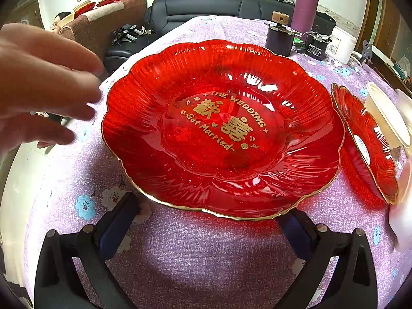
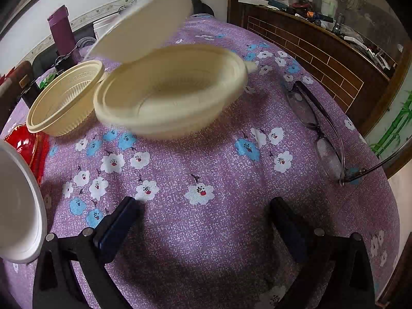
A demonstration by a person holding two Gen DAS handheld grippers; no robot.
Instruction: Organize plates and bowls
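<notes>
Left gripper [image 1: 206, 219]: jaws are standing wide apart and holding nothing, just short of the near rim of the big red plate [image 1: 221, 128].
Right gripper [image 2: 203, 213]: jaws are gaping wide over bare cloth, carrying nothing.
Big red plate: lying flat on the worktop [image 1: 180, 257], gold lettering facing up.
Second red plate [image 1: 365, 141]: sitting just right of the first, tilted on edge against a cream bowl [image 1: 386, 116].
Blurred cream bowl [image 2: 170, 90]: appearing to be in motion ahead of the right gripper; whether it is resting on the cloth I cannot tell.
Other cream bowl [image 2: 64, 97]: lying tipped at far left of it.
Bare hand [image 1: 43, 87]: hovering left of the big plate, fingers spread.
Glasses [image 2: 316, 128]: lying at right on the cloth.
Risk: the plates are looking glossy and brittle; a shallow rim pinch could be letting one slip and chip.
Risk: the tilted plate could be sliding down if its bowl gets nudged.
Risk: a wide sweep right could be catching the glasses.
</notes>
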